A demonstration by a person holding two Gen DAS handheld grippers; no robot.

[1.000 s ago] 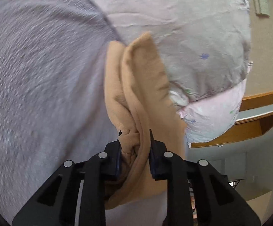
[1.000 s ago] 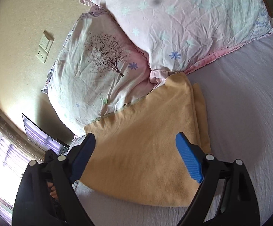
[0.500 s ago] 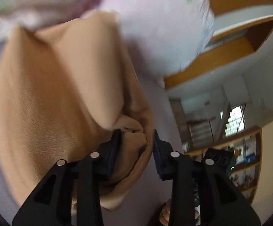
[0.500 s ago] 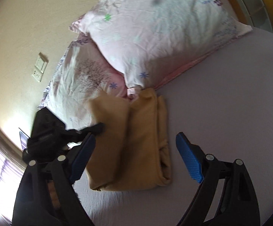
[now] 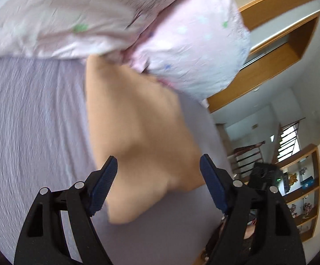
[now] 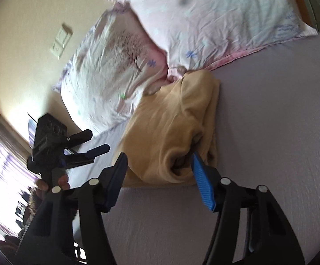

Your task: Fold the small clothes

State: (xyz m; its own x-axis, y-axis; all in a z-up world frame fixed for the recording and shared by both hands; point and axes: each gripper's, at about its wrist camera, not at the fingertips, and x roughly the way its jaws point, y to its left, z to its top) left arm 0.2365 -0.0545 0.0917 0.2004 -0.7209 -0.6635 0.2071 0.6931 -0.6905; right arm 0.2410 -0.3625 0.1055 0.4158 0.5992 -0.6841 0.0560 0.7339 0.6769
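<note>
A tan garment (image 5: 138,132) lies folded on the lilac bedsheet (image 5: 32,119), its far end against the pillows. In the right wrist view the garment (image 6: 173,132) shows a bunched, rolled near edge. My left gripper (image 5: 159,167) is open and empty, its jaws straddling the near edge of the garment just above it. It also shows in the right wrist view (image 6: 89,145), left of the garment. My right gripper (image 6: 159,161) is open, its jaws either side of the garment's near rolled edge.
Two pink floral pillows (image 6: 215,17) lie at the head of the bed, against a cream wall with a switch plate (image 6: 60,42). A wooden headboard frame (image 5: 263,66) and shelves (image 5: 301,198) stand past the bed's edge. A bright window (image 6: 3,176) is at the left.
My left gripper has opened and let go of the tan garment, which now lies folded over on the bed. My right gripper has moved in close to the garment's near edge.
</note>
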